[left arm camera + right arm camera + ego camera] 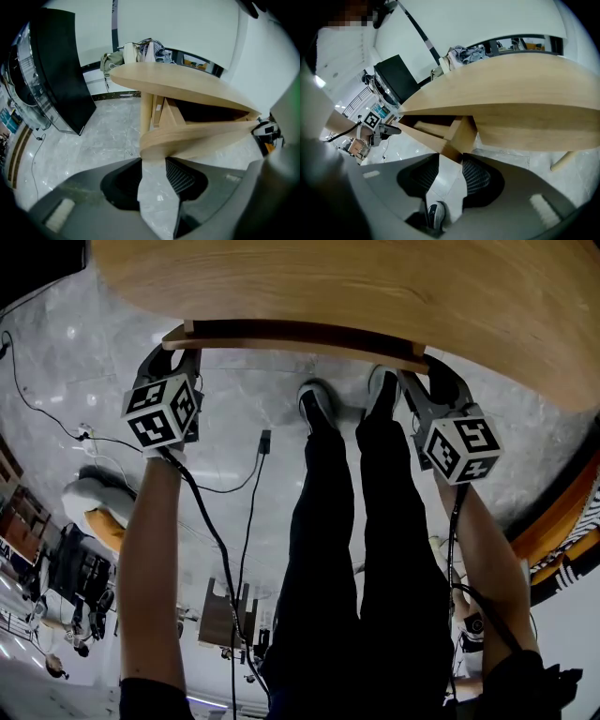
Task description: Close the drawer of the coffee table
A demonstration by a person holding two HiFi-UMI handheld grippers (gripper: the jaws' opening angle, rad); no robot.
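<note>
The wooden coffee table [375, 287] fills the top of the head view, and its drawer front [300, 341] stands a little way out from under the top. My left gripper [173, 357] is at the drawer front's left end and my right gripper [424, 381] at its right end. In the left gripper view the curved drawer front [201, 133] ends between the tips of my left gripper [153, 159] and fills the gap. In the right gripper view the drawer's corner [454, 145] sits the same way between the tips of my right gripper [451, 159]. The dark drawer cavity [426, 121] shows behind.
The person's dark-trousered legs and shoes [319, 404] stand on grey marble floor between the grippers. Cables [248, 484] trail across the floor. A black panel [56, 70] stands left of the table, clothes and bags [150, 49] behind it. More wooden furniture [562, 512] lies at the right.
</note>
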